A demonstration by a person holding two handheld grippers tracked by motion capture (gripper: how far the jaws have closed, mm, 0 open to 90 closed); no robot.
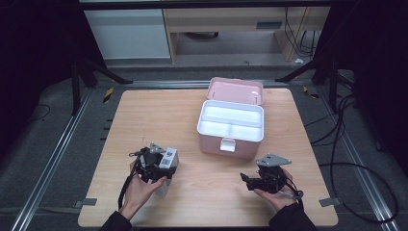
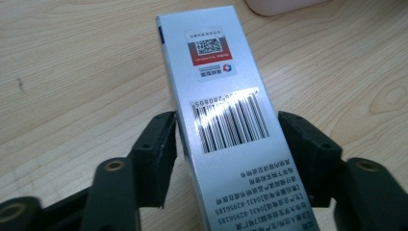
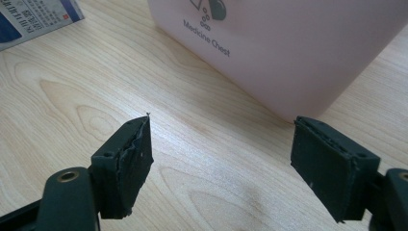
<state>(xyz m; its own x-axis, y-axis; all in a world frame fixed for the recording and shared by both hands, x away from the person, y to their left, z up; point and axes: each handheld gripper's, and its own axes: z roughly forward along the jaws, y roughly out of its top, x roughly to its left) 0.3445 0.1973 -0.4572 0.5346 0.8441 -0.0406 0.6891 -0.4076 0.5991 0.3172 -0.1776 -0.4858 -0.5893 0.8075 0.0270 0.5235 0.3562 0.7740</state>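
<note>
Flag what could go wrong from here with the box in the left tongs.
1. Grip: the left tongs straddle the box, but a gap shows at the left jaw, so it may slip or twist if lifted now.
2. Glossy box faces could slide in the pads.
3. The chest has a divided tray; a long box might catch on the divider or rim. The right tongs stand open near the chest wall and could nudge it.

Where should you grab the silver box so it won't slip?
Grip the silver box across its two long narrow sides, about where the barcode is, coming from its near end. It lies flat on the table, long and slim, so the left gripper fits around its width.
</note>
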